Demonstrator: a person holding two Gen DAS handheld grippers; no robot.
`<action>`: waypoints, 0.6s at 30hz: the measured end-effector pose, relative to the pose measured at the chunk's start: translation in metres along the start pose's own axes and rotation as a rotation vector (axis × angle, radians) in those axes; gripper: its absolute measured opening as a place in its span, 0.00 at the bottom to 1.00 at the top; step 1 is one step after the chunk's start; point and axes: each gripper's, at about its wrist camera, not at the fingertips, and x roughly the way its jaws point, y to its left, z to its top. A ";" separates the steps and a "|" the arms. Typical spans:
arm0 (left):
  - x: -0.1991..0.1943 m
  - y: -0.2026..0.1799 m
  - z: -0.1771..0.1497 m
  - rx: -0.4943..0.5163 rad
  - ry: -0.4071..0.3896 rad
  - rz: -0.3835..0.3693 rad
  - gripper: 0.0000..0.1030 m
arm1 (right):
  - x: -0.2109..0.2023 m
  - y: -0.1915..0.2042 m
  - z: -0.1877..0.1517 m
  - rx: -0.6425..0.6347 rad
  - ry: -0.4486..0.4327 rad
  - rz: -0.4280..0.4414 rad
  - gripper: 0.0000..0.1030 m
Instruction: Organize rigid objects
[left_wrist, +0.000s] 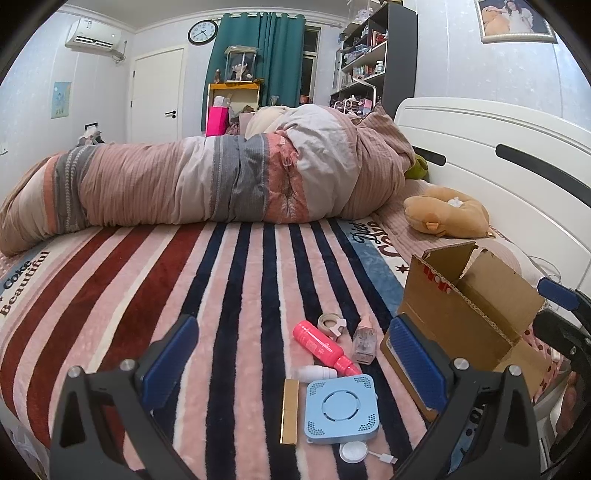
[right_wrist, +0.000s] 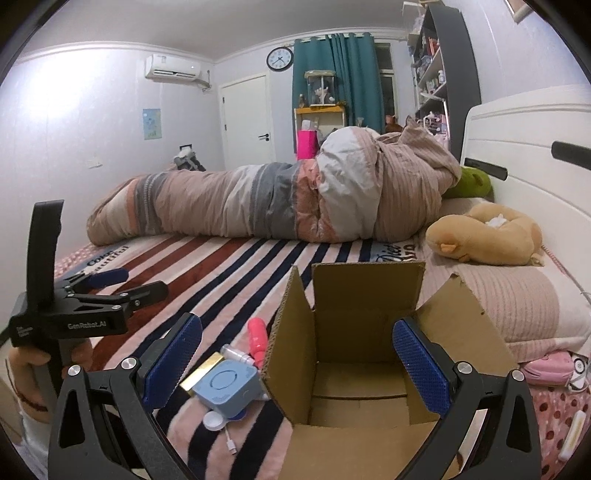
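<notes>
Left tool (left_wrist: 295, 369): fingers spread wide apart, nothing between them, low in the left wrist frame above the striped bed blanket (left_wrist: 184, 280). Lowest centre in that frame lies a small white round charger (left_wrist: 353, 451) with a short cable, touching the near edge of a light blue square device (left_wrist: 341, 408). A gold bar-shaped case (left_wrist: 289, 411) lies just left of the blue device. Behind these lies a small white bottle (left_wrist: 317, 373) on its side, then a pink bottle (left_wrist: 325, 347) on its side, a clear glass bottle (left_wrist: 364, 341) just to its right, and a tape roll (left_wrist: 330, 323) beyond the pink bottle.

Right tool (right_wrist: 297, 363): fingers spread wide apart, gripping nothing, at lower centre of the right wrist frame, straddling the open top of a cardboard box (right_wrist: 354, 373). The box stands upright with flaps raised; its visible interior holds no objects. The item cluster lies just left of the box.

Farther back, at right of both frames, a tan plush toy (left_wrist: 447, 218) rests near the white headboard (left_wrist: 498, 147). A rolled striped duvet (left_wrist: 207, 181) spans the bed at mid-frame.
</notes>
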 end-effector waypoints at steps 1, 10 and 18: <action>0.000 0.000 0.000 0.000 0.001 0.001 1.00 | 0.000 0.001 0.000 0.002 -0.001 0.003 1.00; -0.002 -0.001 -0.001 -0.001 0.000 -0.002 1.00 | 0.002 0.008 0.001 -0.003 0.013 0.017 1.00; -0.005 -0.002 -0.001 -0.001 -0.003 -0.003 1.00 | 0.006 0.010 -0.001 0.012 0.023 0.018 1.00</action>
